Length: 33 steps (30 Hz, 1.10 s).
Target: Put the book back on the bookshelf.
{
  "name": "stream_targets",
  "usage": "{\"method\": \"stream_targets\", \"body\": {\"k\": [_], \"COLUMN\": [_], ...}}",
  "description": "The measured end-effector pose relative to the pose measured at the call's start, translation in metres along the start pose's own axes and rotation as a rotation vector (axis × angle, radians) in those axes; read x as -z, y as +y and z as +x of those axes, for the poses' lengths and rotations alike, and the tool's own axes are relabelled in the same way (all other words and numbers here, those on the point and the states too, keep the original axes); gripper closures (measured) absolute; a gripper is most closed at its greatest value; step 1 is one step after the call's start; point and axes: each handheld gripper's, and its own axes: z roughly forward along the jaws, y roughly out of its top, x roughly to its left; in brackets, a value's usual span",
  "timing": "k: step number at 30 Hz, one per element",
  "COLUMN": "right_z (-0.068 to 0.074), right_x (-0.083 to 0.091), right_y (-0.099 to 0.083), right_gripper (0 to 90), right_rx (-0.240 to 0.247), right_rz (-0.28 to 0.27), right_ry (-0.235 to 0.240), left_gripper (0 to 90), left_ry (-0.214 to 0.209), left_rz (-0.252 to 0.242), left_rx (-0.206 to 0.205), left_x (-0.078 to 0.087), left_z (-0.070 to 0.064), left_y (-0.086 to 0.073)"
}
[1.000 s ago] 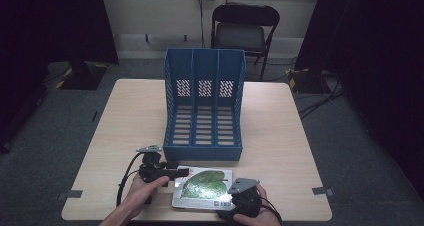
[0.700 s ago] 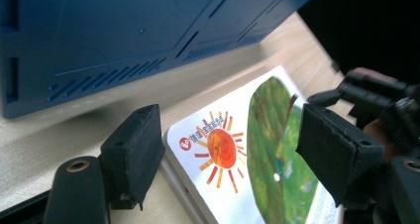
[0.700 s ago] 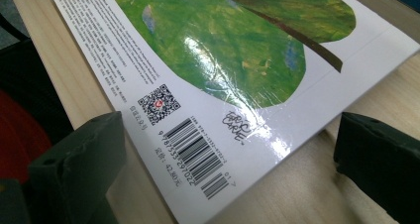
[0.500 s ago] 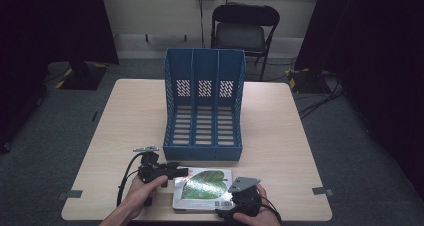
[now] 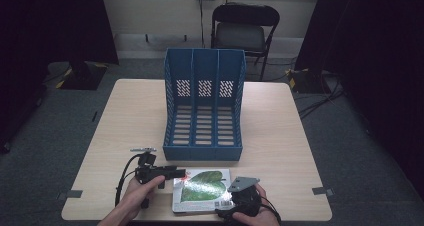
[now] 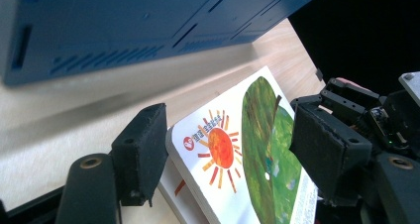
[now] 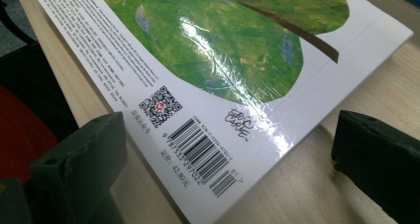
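Now squaring up on the book point(image 5: 201, 191) with both grippers.
Left gripper point(image 6: 225, 149) and right gripper point(image 7: 228, 149) gape wide, gripping nothing; I should bite opposite edges evenly before lifting.

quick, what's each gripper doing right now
left gripper: open, jaws either side of the book corner, not clamped.
right gripper: open, jaws astride the book's barcode corner, holding nothing.

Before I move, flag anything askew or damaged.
Nothing looks damaged. The book lies flat by the table's near edge, slightly skewed to it. The blue rack stands upright behind. Both grippers sit open at the book's ends.
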Motion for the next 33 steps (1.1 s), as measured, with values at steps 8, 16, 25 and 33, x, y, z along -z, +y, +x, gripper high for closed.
{"method": "stream_targets", "body": {"k": [8,16,25,33], "right_z": [-0.005,-0.009,0.001,0.008], "right_x": [0.002,0.003,0.004,0.003], "right_y": [0.001,0.001,0.002,0.002], "right_gripper": [0.5,0.6,0.0,0.0], "right_rx": [-0.063,-0.088,0.021,0.099], "right_rz": [-0.02,-0.034,-0.057,-0.022], "right_ry": [0.049,0.08,0.029,-0.02], "left_gripper": [30.3,31.6,29.1,28.9], "left_ry": [-0.034,-0.066,-0.079,-0.096], "left_rz": [-0.034,-0.054,-0.059,-0.069], "left_rx": [-0.027,-0.037,-0.037,-0.043], "left_x": [0.004,0.007,0.005,0.005], "left_z": [-0.008,-0.014,-0.018,-0.019], "left_y": [0.002,0.004,0.006,0.008]}}
